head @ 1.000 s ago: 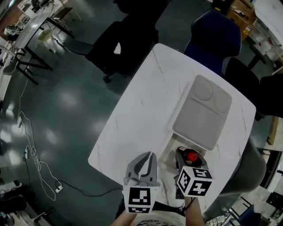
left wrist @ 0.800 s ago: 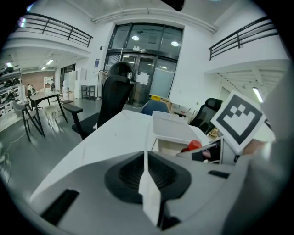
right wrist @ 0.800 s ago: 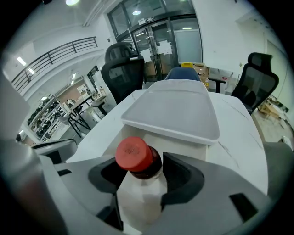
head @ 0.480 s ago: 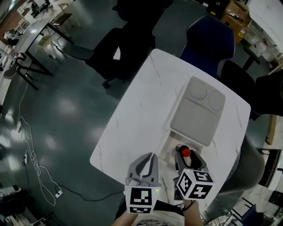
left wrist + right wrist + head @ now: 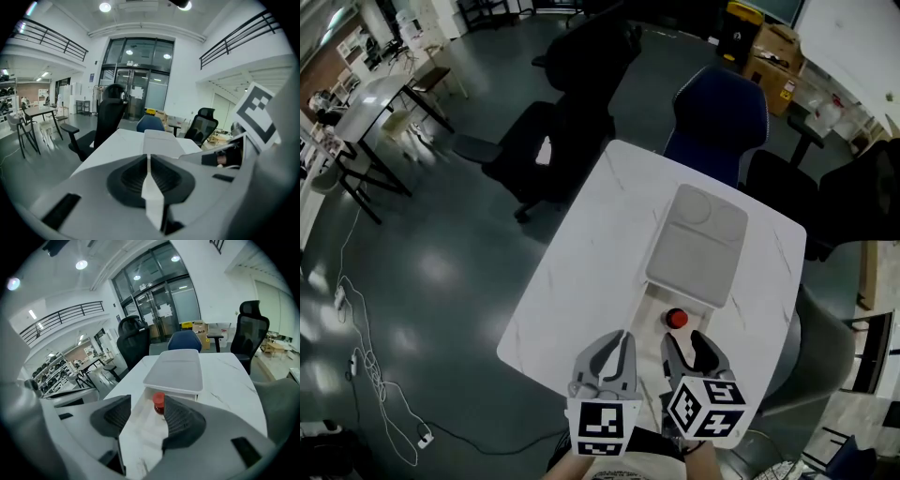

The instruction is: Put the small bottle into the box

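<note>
Your right gripper (image 5: 686,342), jaws apart, hangs just short of the bottle (image 5: 676,319) upright in the box (image 5: 694,248)'s uncovered near end, apparently delivered; your left gripper (image 5: 619,339) is closed on nothing, unneeded.

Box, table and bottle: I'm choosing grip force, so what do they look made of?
Box: likely plastic, matte pale grey, with moulded recesses in the lid. Table: white top with thin grey veins, marble or a marble-look laminate; cannot tell which. Bottle: red cap looks plastic; body too small to judge.
</note>
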`<act>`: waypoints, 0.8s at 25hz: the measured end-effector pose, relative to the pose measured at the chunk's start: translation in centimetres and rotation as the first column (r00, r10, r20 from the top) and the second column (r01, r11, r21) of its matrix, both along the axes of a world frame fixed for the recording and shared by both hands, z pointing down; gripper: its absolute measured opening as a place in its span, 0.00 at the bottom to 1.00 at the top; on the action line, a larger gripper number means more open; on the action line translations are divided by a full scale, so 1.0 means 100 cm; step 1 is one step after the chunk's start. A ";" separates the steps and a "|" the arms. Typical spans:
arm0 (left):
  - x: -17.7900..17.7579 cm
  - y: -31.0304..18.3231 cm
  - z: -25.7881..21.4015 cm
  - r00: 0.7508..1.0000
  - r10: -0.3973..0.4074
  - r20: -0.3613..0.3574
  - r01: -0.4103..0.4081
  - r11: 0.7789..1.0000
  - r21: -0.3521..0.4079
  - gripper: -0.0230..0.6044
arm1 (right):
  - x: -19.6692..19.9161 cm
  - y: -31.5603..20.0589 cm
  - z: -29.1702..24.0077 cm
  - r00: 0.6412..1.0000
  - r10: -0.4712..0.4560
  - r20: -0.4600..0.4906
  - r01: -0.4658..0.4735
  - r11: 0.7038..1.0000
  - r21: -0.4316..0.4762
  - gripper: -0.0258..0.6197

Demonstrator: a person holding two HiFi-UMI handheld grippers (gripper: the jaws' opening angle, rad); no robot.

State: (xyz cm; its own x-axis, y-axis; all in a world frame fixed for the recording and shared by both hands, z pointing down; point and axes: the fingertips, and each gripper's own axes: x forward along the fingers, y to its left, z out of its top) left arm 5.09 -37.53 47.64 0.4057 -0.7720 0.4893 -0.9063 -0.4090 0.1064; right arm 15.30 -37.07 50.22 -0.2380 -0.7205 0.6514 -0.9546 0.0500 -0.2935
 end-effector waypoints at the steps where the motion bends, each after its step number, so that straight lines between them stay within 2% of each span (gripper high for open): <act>1: 0.000 0.001 -0.005 1.000 0.003 0.001 -0.003 1.000 0.012 0.09 | -0.001 0.003 -0.005 1.000 -0.002 -0.001 0.002 1.000 0.015 0.39; 9: -0.002 0.005 -0.034 1.000 0.014 -0.010 -0.013 0.997 0.082 0.09 | -0.012 0.021 -0.041 1.000 -0.025 -0.003 0.025 0.994 0.110 0.39; 20: -0.017 0.018 -0.062 1.000 0.003 -0.012 -0.001 0.989 0.148 0.09 | -0.035 0.045 -0.063 0.999 -0.047 -0.011 0.049 0.985 0.163 0.31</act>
State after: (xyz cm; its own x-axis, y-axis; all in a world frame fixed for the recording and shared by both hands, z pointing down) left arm 3.42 -35.69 41.47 0.4124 -0.8349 0.3646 -0.9046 -0.4228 0.0549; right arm 11.77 -32.60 43.89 -0.2707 -0.8052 0.5277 -0.9520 0.1425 -0.2710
